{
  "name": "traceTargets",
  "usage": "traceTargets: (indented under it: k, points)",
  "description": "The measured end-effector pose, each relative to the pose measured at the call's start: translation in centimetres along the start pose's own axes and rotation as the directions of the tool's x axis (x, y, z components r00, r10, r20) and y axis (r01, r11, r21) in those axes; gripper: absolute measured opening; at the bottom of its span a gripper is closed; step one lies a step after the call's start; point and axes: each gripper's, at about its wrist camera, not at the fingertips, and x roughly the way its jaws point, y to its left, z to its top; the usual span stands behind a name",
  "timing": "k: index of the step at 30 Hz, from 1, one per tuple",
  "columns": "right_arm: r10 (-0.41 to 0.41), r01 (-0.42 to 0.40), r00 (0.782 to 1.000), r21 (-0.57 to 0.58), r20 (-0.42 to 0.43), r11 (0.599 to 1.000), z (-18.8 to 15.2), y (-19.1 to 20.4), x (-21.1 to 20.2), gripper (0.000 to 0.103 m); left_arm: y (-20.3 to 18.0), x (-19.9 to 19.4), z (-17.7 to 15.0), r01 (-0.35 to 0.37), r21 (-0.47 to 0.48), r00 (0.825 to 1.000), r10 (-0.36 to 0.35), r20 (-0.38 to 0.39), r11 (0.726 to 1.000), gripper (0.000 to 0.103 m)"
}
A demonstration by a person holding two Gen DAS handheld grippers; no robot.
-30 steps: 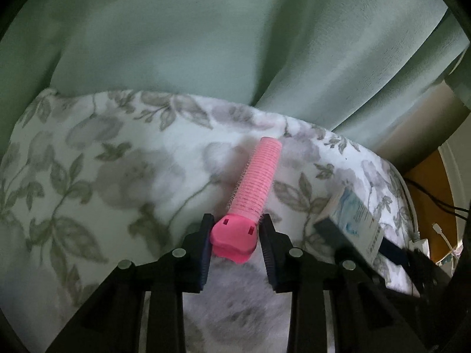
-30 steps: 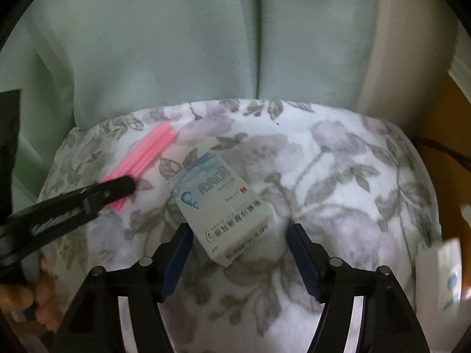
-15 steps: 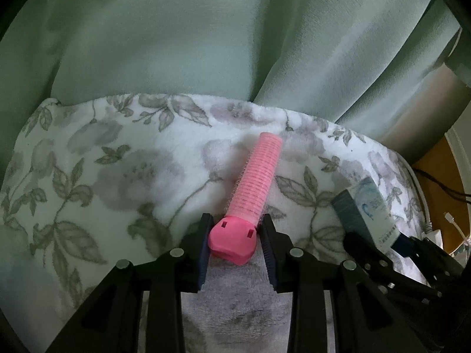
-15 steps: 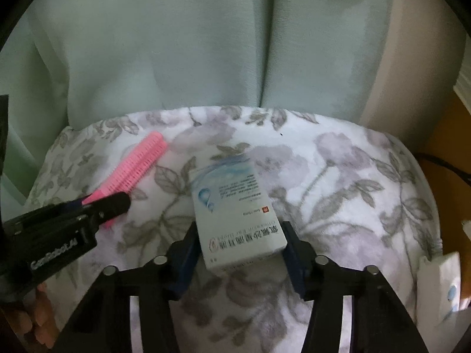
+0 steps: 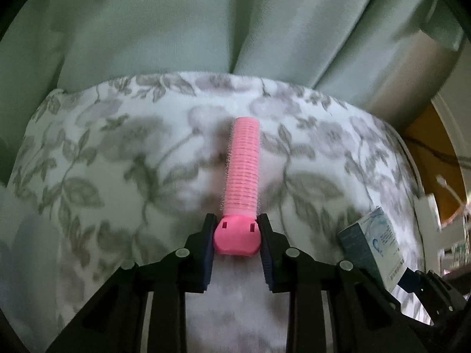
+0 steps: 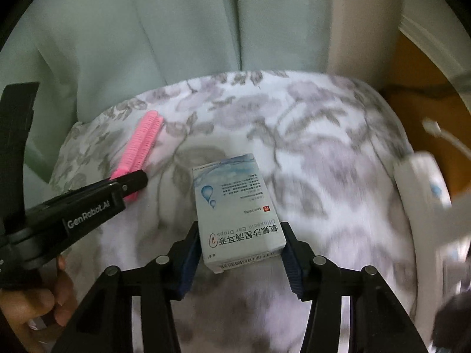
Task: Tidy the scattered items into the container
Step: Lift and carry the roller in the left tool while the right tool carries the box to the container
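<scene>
Between the 2 pads of the left gripper [image 5: 237, 236] sat the rounded cap of a pink hair roller [image 5: 242, 173], clamped tight, its ribbed body pointing straight ahead over the flowered blanket [image 5: 117, 161]. Beside it, the right gripper [image 6: 240, 242] had closed on a box of ear drops [image 6: 235, 203], pads pressed to both long sides, the box lying flat and level. A bare hand [image 6: 38, 306] wrapped the left gripper's handle. Beyond both, the blanket spread wide to its far edge against the pale green curtain [image 5: 206, 23]; a white cable [image 6: 441, 133] lay off its right edge.
</scene>
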Motion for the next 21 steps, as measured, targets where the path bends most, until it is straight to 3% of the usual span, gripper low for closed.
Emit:
traceTargets:
  k: [10,21]
  points:
    - [0.064,-0.061,0.998,0.128,-0.019,0.99,-4.3,-0.6,-4.2,0.053,0.7,-4.9,-3.3,0.007,-0.012,0.999,-0.008,-0.047,1.0,0.028]
    - [0.116,-0.124,0.992,0.175,0.057,0.977,-6.0,-0.5,-9.8,0.053,-1.0,-11.0,-4.8,0.013,0.041,1.0,-0.014,0.014,0.999,0.028]
